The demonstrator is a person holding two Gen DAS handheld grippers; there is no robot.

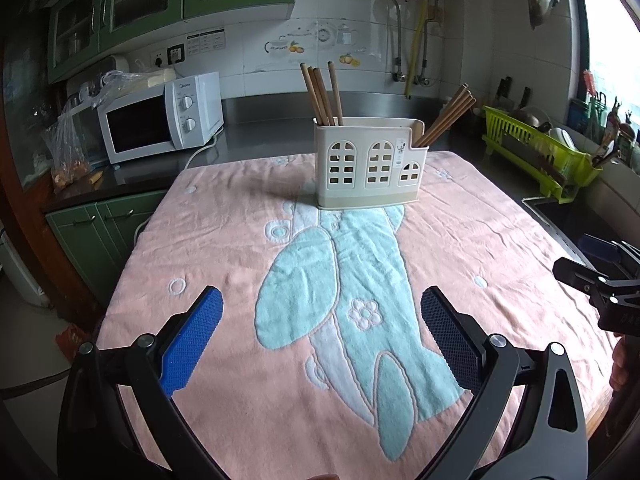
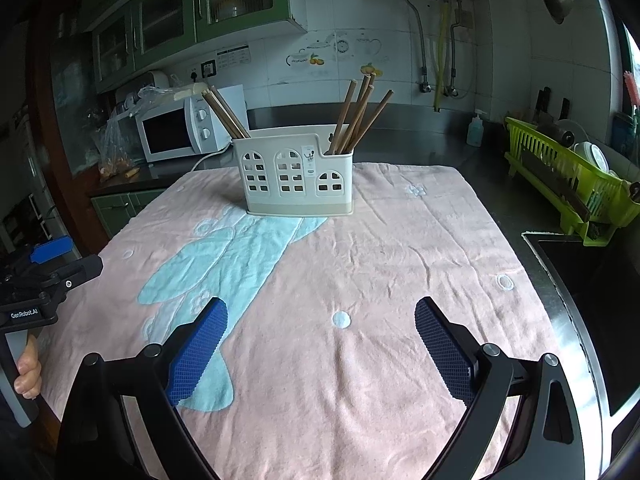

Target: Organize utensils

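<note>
A cream utensil holder (image 1: 370, 162) shaped like a house stands at the far side of a pink towel (image 1: 248, 264); it also shows in the right wrist view (image 2: 298, 170). Wooden chopsticks stand in its left end (image 1: 322, 94) and lean out of its right end (image 1: 448, 116); the right wrist view shows both bundles (image 2: 226, 114) (image 2: 360, 114). My left gripper (image 1: 322, 312) is open and empty over the near towel. My right gripper (image 2: 322, 320) is open and empty, to the right of the left one.
A white microwave (image 1: 160, 118) sits on the dark counter at the back left. A green dish rack (image 2: 572, 184) with dishes stands at the right, beside a sink edge (image 2: 560, 276). A soap bottle (image 2: 475, 128) stands behind.
</note>
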